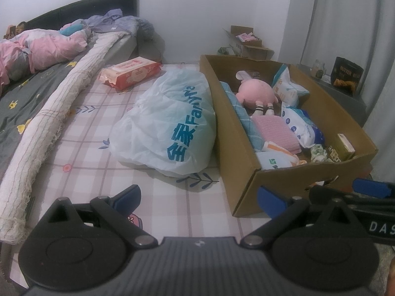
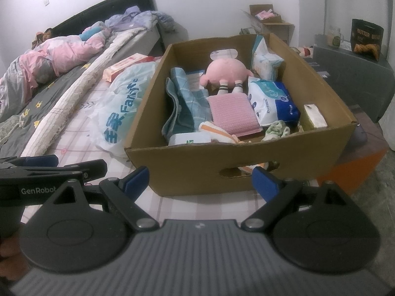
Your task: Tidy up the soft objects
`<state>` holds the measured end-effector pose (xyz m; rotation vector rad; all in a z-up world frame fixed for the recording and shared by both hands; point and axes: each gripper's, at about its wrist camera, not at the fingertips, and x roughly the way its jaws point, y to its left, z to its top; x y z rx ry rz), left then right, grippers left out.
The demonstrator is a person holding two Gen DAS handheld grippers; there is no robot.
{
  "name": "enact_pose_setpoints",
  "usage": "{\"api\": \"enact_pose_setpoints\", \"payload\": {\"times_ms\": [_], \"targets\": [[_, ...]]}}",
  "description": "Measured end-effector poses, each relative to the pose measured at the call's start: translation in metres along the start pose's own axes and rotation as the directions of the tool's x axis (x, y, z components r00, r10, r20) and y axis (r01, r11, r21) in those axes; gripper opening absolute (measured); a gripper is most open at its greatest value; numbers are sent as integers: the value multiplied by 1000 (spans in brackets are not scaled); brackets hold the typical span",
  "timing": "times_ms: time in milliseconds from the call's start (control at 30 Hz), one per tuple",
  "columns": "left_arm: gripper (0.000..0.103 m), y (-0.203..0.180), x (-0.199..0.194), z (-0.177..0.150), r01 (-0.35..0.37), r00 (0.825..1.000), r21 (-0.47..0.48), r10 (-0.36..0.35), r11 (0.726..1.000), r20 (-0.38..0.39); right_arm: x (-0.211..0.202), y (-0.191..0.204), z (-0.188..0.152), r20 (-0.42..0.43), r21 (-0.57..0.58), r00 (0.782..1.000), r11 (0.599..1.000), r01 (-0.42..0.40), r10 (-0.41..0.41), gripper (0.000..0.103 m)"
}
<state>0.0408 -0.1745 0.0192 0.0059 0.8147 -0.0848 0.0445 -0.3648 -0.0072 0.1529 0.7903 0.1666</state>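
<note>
An open cardboard box [image 1: 222, 113] [image 2: 187, 162] stands on the checked bed sheet. Inside lie a pink plush toy [image 1: 256, 93] [image 2: 226, 71], a folded pink cloth [image 1: 276, 130] [image 2: 232, 113], a teal towel [image 1: 243, 116] [image 2: 185, 98] and blue-and-white tissue packs [image 1: 301, 125] [image 2: 271, 101]. A white plastic bag [image 1: 170, 120] [image 2: 118, 103] with blue print slumps against the box's left side. My left gripper [image 1: 200, 196] hovers open over the sheet, left of the box's near corner. My right gripper [image 2: 201, 178] is open in front of the box's near wall, holding nothing.
A red wet-wipes pack [image 1: 130, 72] lies beyond the bag. A long cream bolster [image 1: 49, 123] runs along the left, with a person under a pink quilt [image 1: 37, 49] behind it. A grey cabinet [image 2: 358, 74] stands right of the box; small cartons [image 1: 246, 42] sit by the far wall.
</note>
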Motion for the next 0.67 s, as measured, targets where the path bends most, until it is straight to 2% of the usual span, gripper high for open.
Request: {"api": "enact_pose_setpoints", "payload": {"times_ms": [667], "targets": [[101,1,-2,-1,-9,1000,-1,9,1000,4,0,1,0,-1,1,1000,1000,0,0,90]]}}
